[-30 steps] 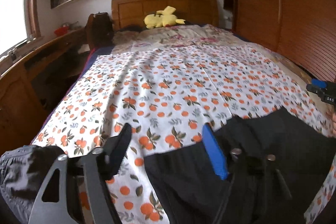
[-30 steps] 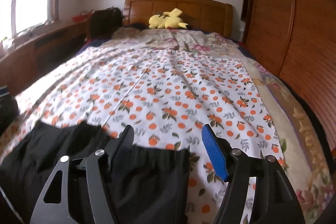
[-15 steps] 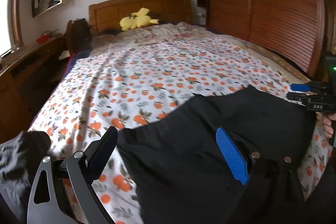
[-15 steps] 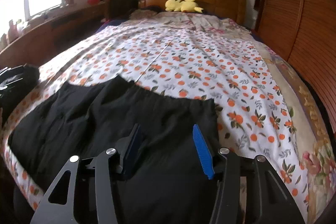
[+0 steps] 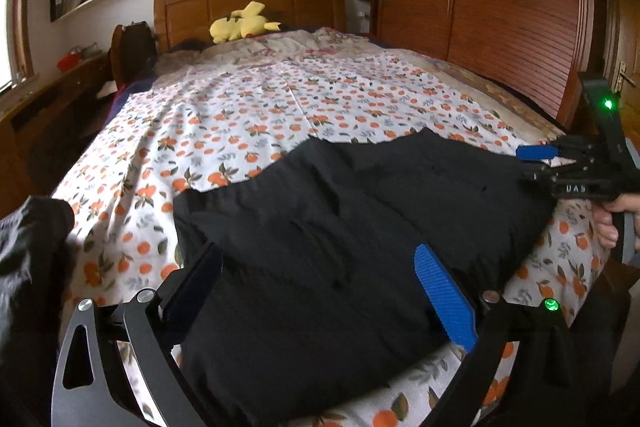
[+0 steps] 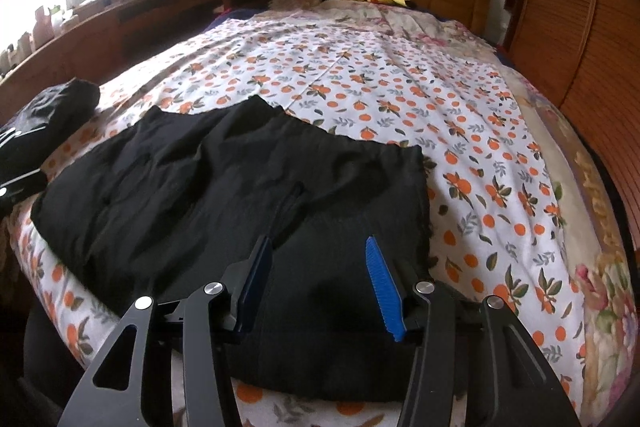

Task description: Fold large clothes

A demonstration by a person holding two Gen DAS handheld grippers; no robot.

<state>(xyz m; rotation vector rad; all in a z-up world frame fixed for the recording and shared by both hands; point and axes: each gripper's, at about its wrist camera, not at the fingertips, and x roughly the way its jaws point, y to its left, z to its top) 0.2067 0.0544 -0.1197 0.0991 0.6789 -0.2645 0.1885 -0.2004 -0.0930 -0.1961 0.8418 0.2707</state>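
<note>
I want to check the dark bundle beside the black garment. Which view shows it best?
The right wrist view: the dark bundle lies whole, left of the black garment. The left wrist view shows only its blurred edge.

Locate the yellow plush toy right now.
The yellow plush toy lies at the far end of the bed, against the wooden headboard, well beyond the black garment; the right wrist view shows it there too.
</note>
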